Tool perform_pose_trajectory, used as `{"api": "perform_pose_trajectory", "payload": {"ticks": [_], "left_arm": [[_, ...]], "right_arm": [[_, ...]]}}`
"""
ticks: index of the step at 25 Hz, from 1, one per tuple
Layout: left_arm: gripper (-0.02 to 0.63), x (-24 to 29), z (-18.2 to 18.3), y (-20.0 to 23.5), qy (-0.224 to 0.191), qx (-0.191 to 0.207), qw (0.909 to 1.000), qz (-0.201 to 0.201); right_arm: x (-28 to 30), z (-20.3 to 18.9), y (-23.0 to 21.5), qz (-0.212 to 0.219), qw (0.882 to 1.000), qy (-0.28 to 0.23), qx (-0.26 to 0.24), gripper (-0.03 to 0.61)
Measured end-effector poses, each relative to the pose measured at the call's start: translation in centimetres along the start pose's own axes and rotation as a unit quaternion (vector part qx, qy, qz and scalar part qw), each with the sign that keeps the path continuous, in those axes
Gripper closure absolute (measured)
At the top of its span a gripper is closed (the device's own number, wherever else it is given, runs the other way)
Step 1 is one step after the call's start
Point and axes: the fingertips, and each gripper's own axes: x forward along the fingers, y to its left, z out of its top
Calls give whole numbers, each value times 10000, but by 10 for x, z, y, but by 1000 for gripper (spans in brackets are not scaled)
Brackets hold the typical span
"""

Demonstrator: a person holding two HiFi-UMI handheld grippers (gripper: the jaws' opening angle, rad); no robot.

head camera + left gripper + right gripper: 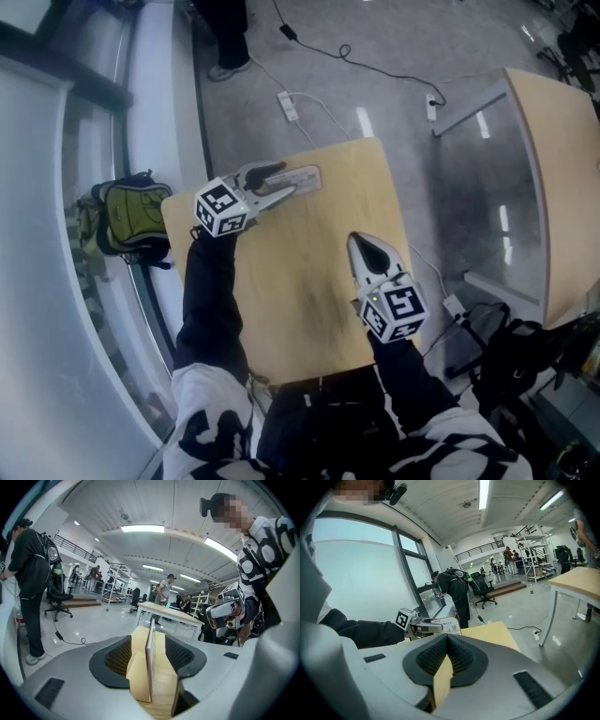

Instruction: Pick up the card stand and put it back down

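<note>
One wooden table [309, 309]; left gripper [279, 183] spread around card stand [307, 178], right gripper [367, 248] pressed together; grey floor [394, 47].

Card stand [150, 660]: thin clear panel holding a printed white card; upright on the tan table [309, 281], far-left part; between the left gripper's [284, 181] parted jaws, unpinched

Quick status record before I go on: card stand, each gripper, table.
card stand: upright on the table, near its far edge, between the left gripper's jaws
left gripper: jaws apart, a gap on each side of the stand, not gripping
right gripper: jaws together, nothing between them, over the table's near right part
table: light wood top
</note>
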Motion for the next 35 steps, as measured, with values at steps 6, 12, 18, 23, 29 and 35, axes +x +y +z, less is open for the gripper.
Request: {"api": "perform_pose_trajectory", "payload": {"ticks": [6,12,18,23,29,35], "left_arm": [[397,-39,12,-2,-105,40,9989,464],[399,-88,27,-7,-473,-207,9903,1288],[399,-128,50,-45,-787,-270,9756,2032],[407,-163,67,-86,-802,-171,9606,2654],[430,-193,76,-157,-853,-128,9510,2970],[531,-222,94,-207,-1123,-96,9239,3657]], "right_arm": [[-15,5,15,-28,9999,-84,-81,557],[-32,7,33,-75,9997,-93,-197,557],[-51,9,59,-14,9995,-115,-286,557],[-68,22,93,32,9978,-268,-607,557],[-85,41,132,140,9941,-544,-927,557],[-107,59,173,261,9879,-936,-1208,557]]}}
